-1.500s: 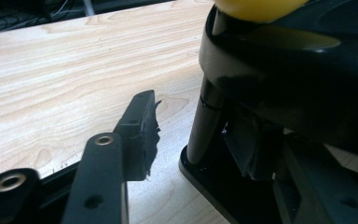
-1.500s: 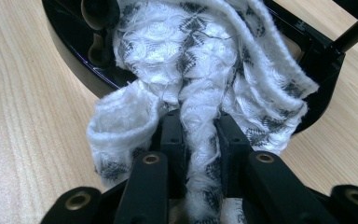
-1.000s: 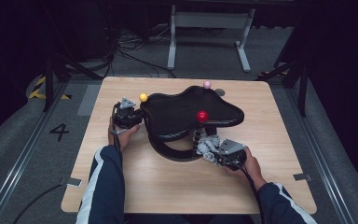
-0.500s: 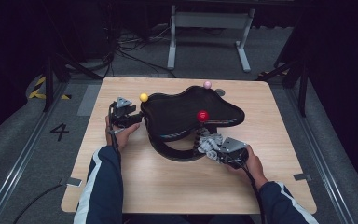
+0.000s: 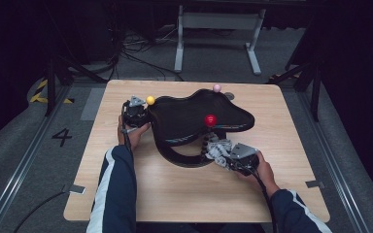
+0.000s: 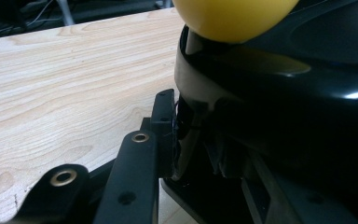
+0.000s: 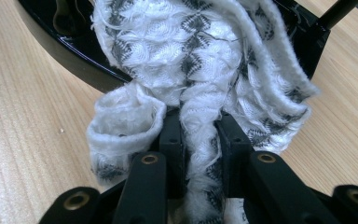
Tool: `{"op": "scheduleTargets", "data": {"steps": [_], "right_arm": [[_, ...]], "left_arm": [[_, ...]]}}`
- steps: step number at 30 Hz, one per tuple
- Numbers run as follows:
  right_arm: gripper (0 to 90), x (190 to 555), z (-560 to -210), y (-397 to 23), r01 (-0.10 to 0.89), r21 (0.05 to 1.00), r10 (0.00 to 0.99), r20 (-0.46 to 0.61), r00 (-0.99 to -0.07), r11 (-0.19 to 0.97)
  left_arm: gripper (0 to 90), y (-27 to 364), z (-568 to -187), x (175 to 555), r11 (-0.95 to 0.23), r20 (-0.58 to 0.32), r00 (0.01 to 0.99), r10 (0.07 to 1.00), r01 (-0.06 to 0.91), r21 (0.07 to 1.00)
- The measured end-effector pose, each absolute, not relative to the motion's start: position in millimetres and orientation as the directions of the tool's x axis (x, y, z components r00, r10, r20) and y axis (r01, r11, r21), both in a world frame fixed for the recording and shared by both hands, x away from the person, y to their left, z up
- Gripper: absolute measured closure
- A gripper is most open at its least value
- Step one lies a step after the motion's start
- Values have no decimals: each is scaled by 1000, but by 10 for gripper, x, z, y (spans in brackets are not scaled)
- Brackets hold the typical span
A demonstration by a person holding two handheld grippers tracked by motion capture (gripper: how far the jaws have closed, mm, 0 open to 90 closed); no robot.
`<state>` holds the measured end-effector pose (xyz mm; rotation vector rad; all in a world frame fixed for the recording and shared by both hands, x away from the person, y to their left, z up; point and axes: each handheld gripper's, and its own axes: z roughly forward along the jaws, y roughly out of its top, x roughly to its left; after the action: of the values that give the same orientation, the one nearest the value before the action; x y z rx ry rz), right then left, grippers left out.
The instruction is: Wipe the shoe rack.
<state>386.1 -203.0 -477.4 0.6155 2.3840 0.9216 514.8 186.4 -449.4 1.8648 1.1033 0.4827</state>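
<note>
With the left gripper (image 5: pixel 137 112) clamped on the black tray's (image 5: pixel 194 116) rim, the right gripper (image 7: pixel 199 140), pinching the white cloth (image 7: pixel 200 60) at its near edge, probably needed firm, even wiping pressure.

Yellow ball (image 6: pixel 233 18) at top centre, sitting on glossy black tray (image 6: pixel 307 102) filling the right. Left gripper (image 6: pixel 168 140) bottom left, pressed against tray's edge. Pale wooden table (image 6: pixel 65 84) upper left.
</note>
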Motion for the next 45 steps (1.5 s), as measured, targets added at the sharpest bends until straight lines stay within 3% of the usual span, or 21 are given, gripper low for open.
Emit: {"op": "scheduleTargets", "data": {"steps": [10, 20, 40, 45], "right_arm": [[771, 3833, -4758, -2040, 227, 715, 565, -277, -777, 662], [774, 3564, -4698, -1858, 174, 716, 479, -247, -842, 676], [778, 3794, -4738, -2051, 257, 702, 588, -279, -759, 664], [777, 3748, -4720, -2095, 235, 713, 555, -254, -793, 661]], "left_arm": [[727, 1961, -4520, 4935, -198, -123, 548, 828, 489, 850], [729, 1977, -4528, 4745, -202, -124, 559, 820, 484, 851], [726, 2093, -4520, 4445, -235, -119, 597, 793, 481, 845], [725, 2124, -4536, 4382, -231, -125, 605, 787, 475, 849]]}}
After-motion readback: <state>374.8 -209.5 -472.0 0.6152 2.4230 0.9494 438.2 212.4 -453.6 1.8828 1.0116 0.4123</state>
